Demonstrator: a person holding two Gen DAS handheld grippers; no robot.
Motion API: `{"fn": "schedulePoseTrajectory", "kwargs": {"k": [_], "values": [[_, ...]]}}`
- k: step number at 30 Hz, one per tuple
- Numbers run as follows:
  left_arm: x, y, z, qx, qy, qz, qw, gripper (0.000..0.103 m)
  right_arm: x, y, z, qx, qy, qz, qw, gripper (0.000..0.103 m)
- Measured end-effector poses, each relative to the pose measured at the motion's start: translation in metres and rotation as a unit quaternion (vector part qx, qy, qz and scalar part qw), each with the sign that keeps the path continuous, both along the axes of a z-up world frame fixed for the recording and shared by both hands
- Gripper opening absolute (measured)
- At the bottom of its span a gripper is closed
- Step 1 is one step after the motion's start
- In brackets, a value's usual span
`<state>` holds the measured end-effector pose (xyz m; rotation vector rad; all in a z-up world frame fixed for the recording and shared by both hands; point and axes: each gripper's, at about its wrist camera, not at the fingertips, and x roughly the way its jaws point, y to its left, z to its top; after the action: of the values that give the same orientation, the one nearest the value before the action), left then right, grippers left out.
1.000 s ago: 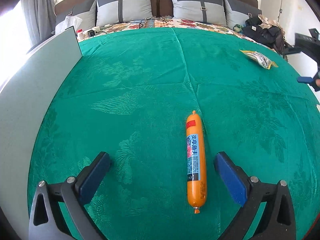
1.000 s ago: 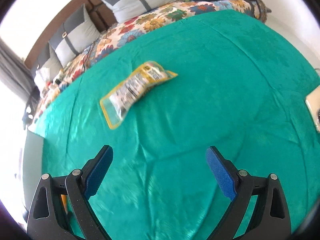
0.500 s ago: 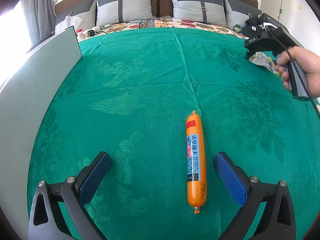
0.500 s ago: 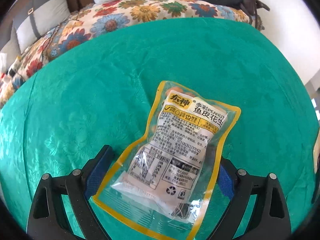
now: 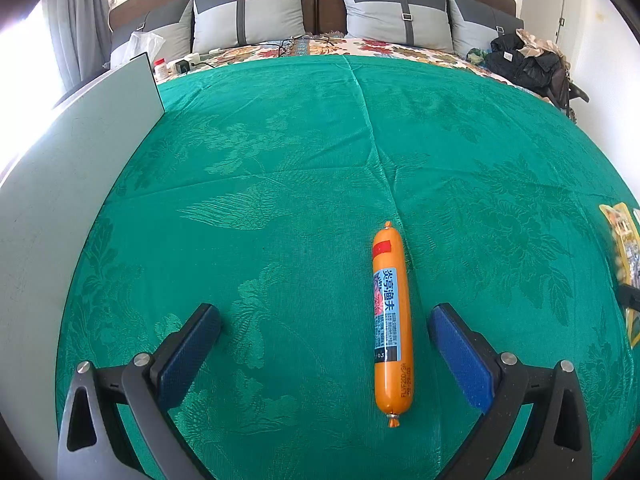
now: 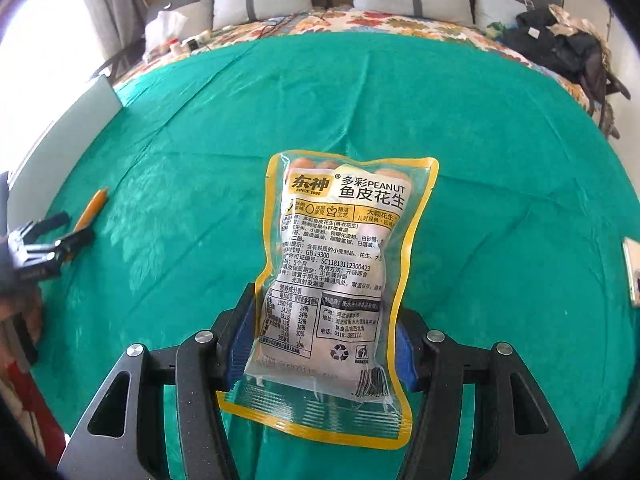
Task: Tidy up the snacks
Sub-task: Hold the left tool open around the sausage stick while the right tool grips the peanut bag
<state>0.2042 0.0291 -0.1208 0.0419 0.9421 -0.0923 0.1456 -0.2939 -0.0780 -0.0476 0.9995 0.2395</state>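
An orange sausage stick lies on the green cloth, between the fingers of my left gripper, nearer the right finger. The left gripper is open and low over the cloth. My right gripper is shut on a yellow-edged peanut packet and holds it up above the cloth. The packet also shows at the right edge of the left wrist view. The left gripper and the sausage show at the left of the right wrist view.
A grey-white board stands along the left edge of the cloth. Pillows, a floral sheet and dark clothes lie at the back. A flat pale object sits at the right edge.
My right gripper has closed on the peanut packet and lifted it, moving back toward the near right. The left gripper and sausage have not moved.
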Motion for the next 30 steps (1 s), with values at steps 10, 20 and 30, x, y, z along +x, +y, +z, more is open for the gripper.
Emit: {"fn": "schedulePoseTrajectory", "kwargs": {"k": [10,20,30], "values": [[0.0024,0.002,0.0003,-0.002,0.0,0.004,1.0,0.103,-0.0148,0.0073,-0.0078,-0.036,-0.041,-0.045,0.997,0.088],[0.0025,0.0022,0.0001,-0.002,0.0,0.004,1.0,0.103,-0.0134,0.0063,-0.0072,-0.036,-0.043,-0.048,0.997,0.088],[0.0023,0.0022,0.0,-0.002,0.0,0.004,1.0,0.103,-0.0153,0.0041,-0.0069,-0.035,-0.043,-0.049,0.997,0.088]]}}
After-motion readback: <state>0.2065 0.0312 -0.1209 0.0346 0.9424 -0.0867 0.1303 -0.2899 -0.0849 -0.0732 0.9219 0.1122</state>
